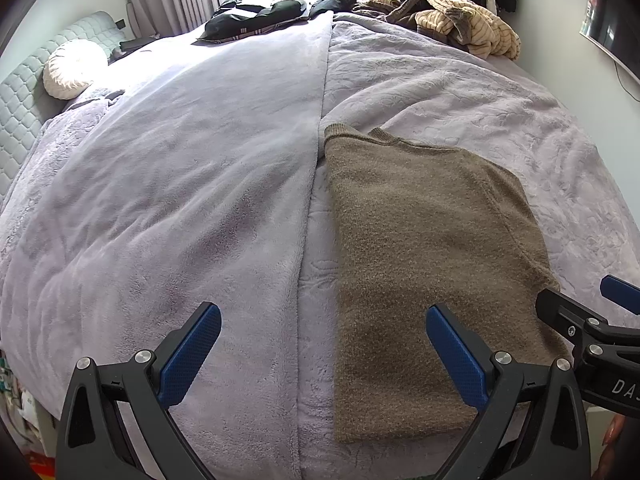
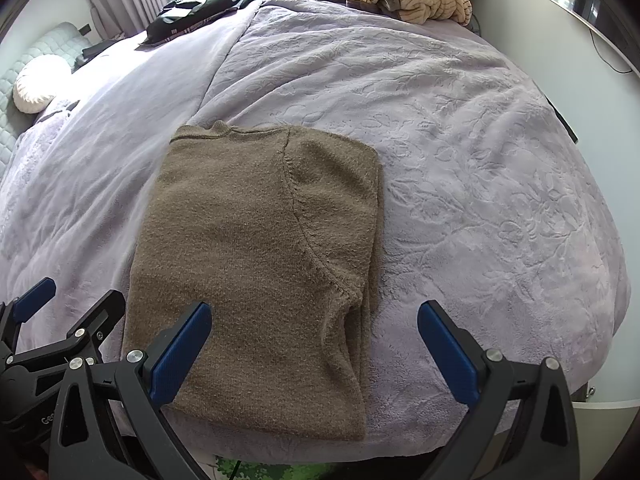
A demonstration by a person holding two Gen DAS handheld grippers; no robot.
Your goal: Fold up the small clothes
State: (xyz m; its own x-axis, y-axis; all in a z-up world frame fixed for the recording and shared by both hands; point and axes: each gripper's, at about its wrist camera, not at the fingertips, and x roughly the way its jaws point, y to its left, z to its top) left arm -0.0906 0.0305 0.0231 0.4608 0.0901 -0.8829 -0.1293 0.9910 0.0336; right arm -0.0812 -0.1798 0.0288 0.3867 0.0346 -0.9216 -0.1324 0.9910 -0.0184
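A brown knit sweater (image 1: 424, 264) lies flat on the lilac bed cover, folded lengthwise into a long rectangle, collar at the far end. It also shows in the right wrist view (image 2: 260, 264), with a sleeve seam curving across it. My left gripper (image 1: 324, 344) is open and empty above the sweater's near left edge. My right gripper (image 2: 314, 344) is open and empty above the sweater's near right part. The right gripper also shows in the left wrist view (image 1: 580, 304), and the left gripper in the right wrist view (image 2: 76, 300).
The bed (image 1: 180, 200) carries a lilac fleece blanket with a seam down the middle. A pile of striped beige and brown clothes (image 1: 448, 20) and dark clothes (image 1: 260, 16) lie at the far edge. A round white cushion (image 1: 72, 68) sits by the headboard at left.
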